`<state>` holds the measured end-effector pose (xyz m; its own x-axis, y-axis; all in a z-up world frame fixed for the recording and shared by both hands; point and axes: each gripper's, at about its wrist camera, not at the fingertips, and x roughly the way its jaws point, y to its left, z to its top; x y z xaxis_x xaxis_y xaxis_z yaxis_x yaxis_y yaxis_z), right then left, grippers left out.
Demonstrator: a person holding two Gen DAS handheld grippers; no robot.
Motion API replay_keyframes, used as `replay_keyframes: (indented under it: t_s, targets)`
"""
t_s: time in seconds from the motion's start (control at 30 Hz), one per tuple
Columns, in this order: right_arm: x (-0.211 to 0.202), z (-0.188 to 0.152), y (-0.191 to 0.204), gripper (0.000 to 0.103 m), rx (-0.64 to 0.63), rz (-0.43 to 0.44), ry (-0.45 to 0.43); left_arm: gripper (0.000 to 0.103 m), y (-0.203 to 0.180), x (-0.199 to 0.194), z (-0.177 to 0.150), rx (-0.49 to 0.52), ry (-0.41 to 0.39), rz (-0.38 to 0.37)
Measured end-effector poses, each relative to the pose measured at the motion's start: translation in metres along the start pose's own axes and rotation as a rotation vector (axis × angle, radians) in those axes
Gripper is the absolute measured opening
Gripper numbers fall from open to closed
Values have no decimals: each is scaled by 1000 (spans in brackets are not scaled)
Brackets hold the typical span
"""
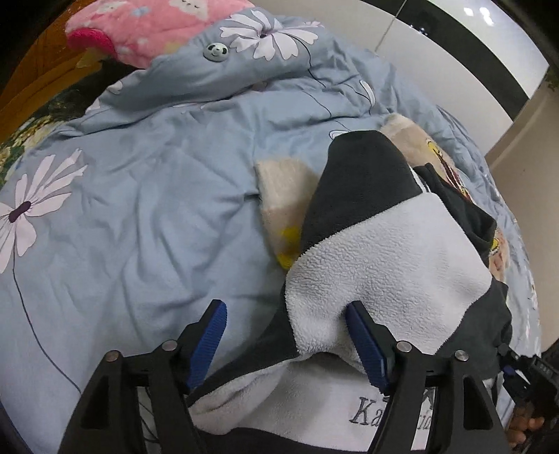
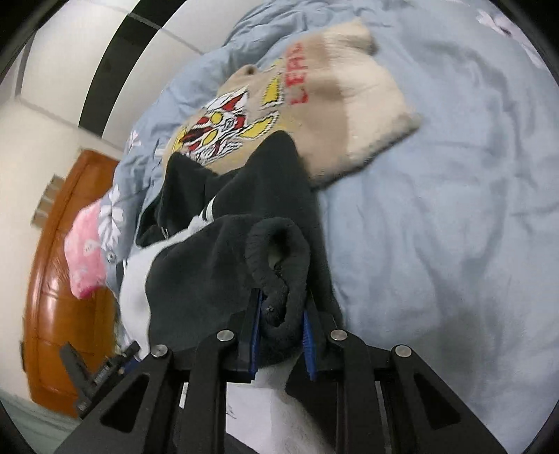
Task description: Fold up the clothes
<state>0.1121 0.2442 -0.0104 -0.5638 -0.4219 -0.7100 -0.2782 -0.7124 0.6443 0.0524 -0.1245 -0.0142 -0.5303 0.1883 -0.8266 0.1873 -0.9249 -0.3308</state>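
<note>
Left claw point(image 1: 284, 344): wide apart at the bottom middle of the left view; a fold of the fleece jacket point(image 1: 384, 251) lies between the blue pads point(image 1: 209, 342) and touches the right one, but nothing is pinched.
Fleece jacket: grey-white and dark panels, heaped at the lower right of the left view, lying on the duvet point(image 1: 146, 209) and partly over the sweater point(image 1: 279, 195).
Sweater: beige with a printed figure and red letters, flat on the bed at the upper middle of the right view point(image 2: 353, 115).
Right claw point(image 2: 279, 335): closed on the jacket's dark cuff point(image 2: 279, 251), which loops up from the jaws at the bottom middle.
Pillow point(image 1: 146, 28): pink, upper left of the left view, well apart.
Step in hand: likely lifting the jacket by its sleeve end to sort it out before folding.
Next move: the left claw needs to close on the fabric between its pads so that both can spread the jacket flat, clear of the sweater.
</note>
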Motion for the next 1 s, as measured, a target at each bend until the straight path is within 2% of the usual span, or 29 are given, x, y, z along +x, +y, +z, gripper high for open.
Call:
replay_keyframes:
  t_s: [0.1,0.17,0.23,0.37,0.47,0.57,0.7,0.8,0.87,1.0]
  targets:
    - [-14,0,8,28,-27,0,1,73,8,-17,0,-26,21,-95]
    - [-34,-7,15,39,-76,-8,-14,73,17,-29,-6,-41,41,-159]
    - [-54,-22,13,46,-109,-25,-9,73,30,-39,-20,-43,73,-167]
    - [-81,-69,-20,46,-101,-88,80,73,58,-56,-50,-46,137,-162]
    - [-94,-106,-53,46,-42,-127,182,73,80,-62,-76,-57,198,-148]
    - [-102,-133,-73,46,15,-115,252,73,95,-66,-96,-50,239,-129]
    - [-105,-147,-78,46,74,-73,266,73,112,-68,-122,-82,284,-149]
    - [-91,-154,-71,46,82,-56,306,73,118,-72,-133,-104,281,-183]
    - [-86,-159,-65,46,67,-68,330,73,120,-73,-138,-118,296,-217]
    - [-73,-164,-65,46,74,-74,404,73,115,-65,-153,-143,376,-301]
